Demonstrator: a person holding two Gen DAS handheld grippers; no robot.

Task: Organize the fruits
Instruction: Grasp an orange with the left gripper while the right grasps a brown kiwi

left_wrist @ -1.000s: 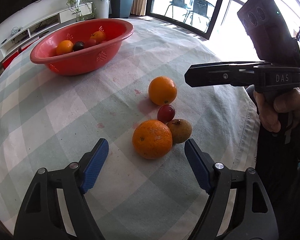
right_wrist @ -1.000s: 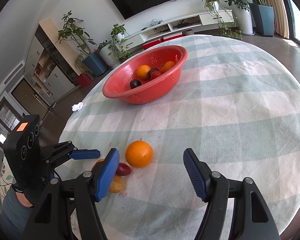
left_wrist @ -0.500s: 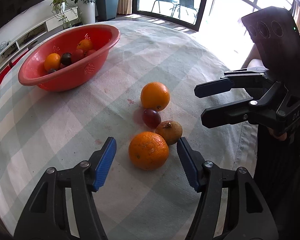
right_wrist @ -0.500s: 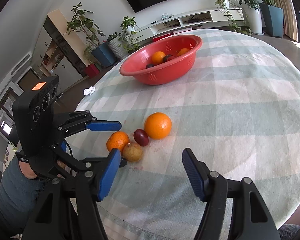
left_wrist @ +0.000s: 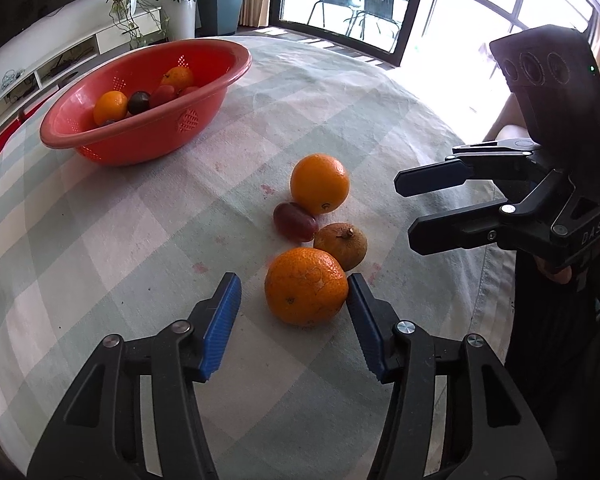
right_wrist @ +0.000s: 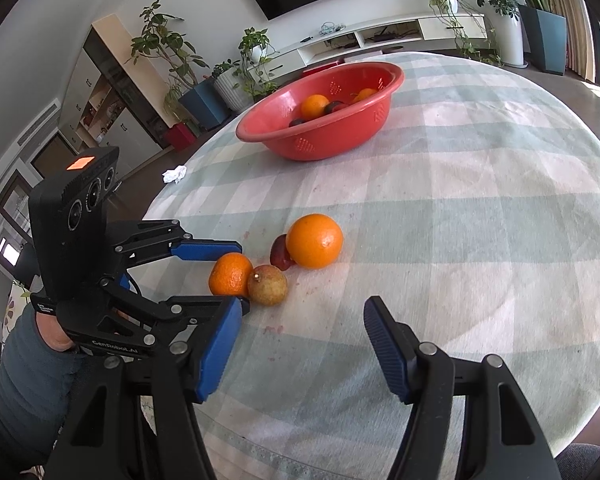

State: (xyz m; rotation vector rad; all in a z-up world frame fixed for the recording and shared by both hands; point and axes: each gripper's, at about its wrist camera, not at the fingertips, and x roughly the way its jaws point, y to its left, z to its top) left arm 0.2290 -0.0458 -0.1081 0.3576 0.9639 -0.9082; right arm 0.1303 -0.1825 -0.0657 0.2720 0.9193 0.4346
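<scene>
Brown fruit (maybe touching) beside mandarin

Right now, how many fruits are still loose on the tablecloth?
4: bumpy orange between the open left gripper fingers, brown fruit touching it, red plum behind, smooth orange farthest. Others sit in the red basket.

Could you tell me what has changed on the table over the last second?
The left gripper has advanced and narrowed around the nearest orange, not yet clamped. The right gripper swung toward the fruit cluster, still open. The red basket and loose fruits stayed put.
</scene>
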